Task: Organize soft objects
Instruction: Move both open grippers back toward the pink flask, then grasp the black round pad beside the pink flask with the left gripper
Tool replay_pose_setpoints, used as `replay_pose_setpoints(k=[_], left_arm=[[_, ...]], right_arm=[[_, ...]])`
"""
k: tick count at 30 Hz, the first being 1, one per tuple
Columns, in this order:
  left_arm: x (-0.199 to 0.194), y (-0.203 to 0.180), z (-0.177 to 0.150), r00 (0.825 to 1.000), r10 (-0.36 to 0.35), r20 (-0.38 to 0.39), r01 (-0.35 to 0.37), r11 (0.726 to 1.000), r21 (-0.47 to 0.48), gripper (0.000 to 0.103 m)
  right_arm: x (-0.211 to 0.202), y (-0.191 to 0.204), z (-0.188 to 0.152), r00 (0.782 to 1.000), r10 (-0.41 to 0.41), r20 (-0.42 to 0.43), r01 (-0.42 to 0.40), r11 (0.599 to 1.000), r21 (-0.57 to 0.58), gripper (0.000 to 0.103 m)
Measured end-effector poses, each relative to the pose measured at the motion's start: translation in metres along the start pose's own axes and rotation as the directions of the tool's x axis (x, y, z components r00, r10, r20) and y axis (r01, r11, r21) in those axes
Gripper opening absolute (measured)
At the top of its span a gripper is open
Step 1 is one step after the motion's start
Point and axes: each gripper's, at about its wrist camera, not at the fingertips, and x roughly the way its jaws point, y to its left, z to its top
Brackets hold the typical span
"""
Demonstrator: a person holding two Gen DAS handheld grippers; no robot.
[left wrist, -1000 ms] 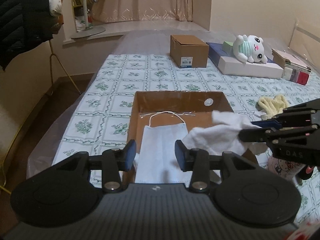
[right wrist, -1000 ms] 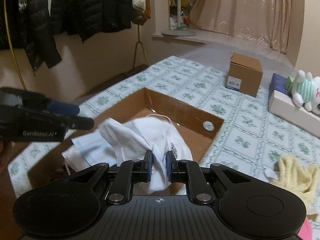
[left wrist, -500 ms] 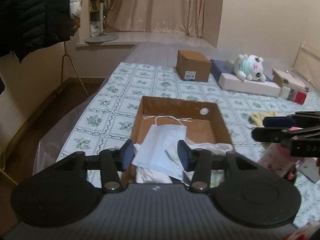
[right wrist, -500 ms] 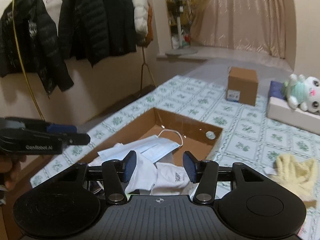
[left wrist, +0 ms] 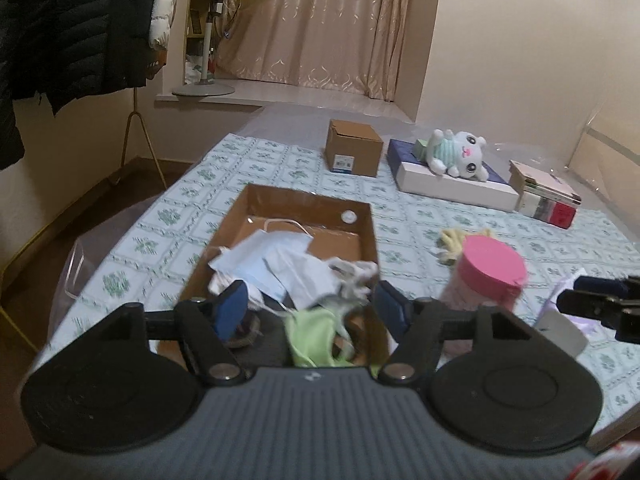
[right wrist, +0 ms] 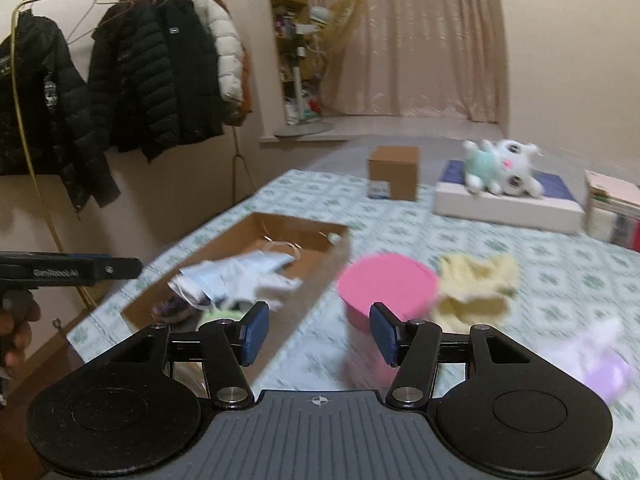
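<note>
An open cardboard box lies on the patterned bedcover. In it are face masks, a white cloth and a green cloth. A yellow cloth lies on the cover right of the box, behind a pink-lidded jar. My left gripper is open and empty above the box's near end. My right gripper is open and empty, right of the box, near the jar.
A small closed carton, a plush toy on a flat white box, and stacked books stand at the far side. A lilac soft item lies at the right. Coats hang on a rack at the left.
My right gripper let go of the white cloth into the box, opened and swung right toward the jar. My left gripper opened wider and drew back and up.
</note>
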Motion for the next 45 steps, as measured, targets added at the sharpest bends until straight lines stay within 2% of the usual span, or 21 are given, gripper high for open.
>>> replay_pose_setpoints(k=[5,16,34,45], left_arm=[[-0.014,-0.027,-0.023,1.000,-0.011,-0.012,0.011,1.000,0.005,0.076],[-0.010,-0.082,-0.049,0.993,-0.065,-0.098,0.073,0.994,0.079,0.077],[0.018,-0.143,-0.062,0.975,-0.153,-0.159,0.180,0.970,0.166,0.076],[0.056,-0.180,-0.075,0.963,-0.191,-0.193,0.227,0.955,0.190,0.067]], right_arm=[[-0.030,-0.025,-0.020,0.998,-0.059,-0.008,0.059,0.998,0.037,0.056],[-0.062,-0.066,-0.047,0.993,-0.119,-0.025,0.121,0.982,0.142,0.057],[-0.069,-0.109,-0.061,0.983,-0.178,-0.044,0.183,0.958,0.219,0.057],[-0.066,-0.132,-0.067,0.978,-0.200,-0.057,0.208,0.947,0.243,0.057]])
